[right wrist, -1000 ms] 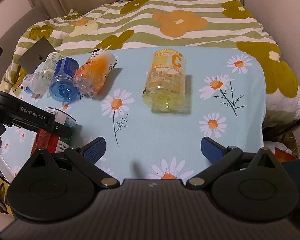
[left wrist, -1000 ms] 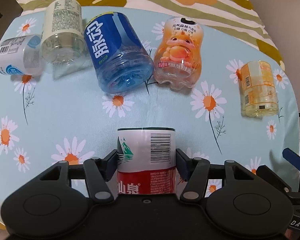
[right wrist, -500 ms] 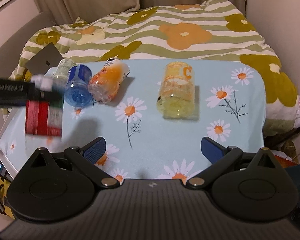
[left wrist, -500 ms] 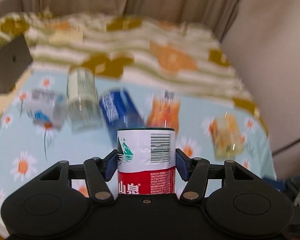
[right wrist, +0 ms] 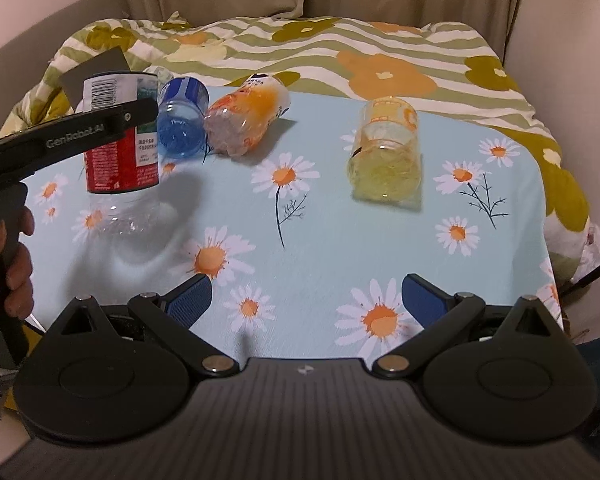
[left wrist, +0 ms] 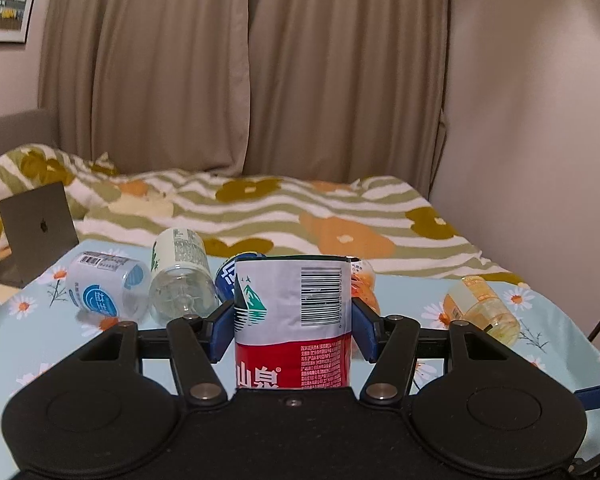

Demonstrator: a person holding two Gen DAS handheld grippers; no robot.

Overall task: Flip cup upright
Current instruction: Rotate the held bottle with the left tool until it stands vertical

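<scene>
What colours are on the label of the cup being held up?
White above, red below, on the held cup, with a green mountain logo and a barcode; clearest in the left wrist view.

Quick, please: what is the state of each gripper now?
Left gripper: closed on the red-and-white labelled cup.
Right gripper: open, holding nothing.

The left wrist view looks level along its hand-held gripper (left wrist: 294, 320), low over the bench (left wrist: 32, 344), towards the bed (left wrist: 340, 216) and curtains (left wrist: 240, 68); a cup (left wrist: 294, 320) fills its near centre. The right wrist view sits higher behind its own hand-held gripper (right wrist: 306, 296), tilted down on the bench (right wrist: 320, 240) from the near edge, facing the same bed (right wrist: 380, 52). Both share the cup (right wrist: 120, 136), the yellow cup (left wrist: 480, 308) (right wrist: 386, 152), the blue cup (right wrist: 182, 120) and the laptop (left wrist: 38, 230). The right view also takes in the left hand-held gripper (right wrist: 132, 114) from the side.
</scene>
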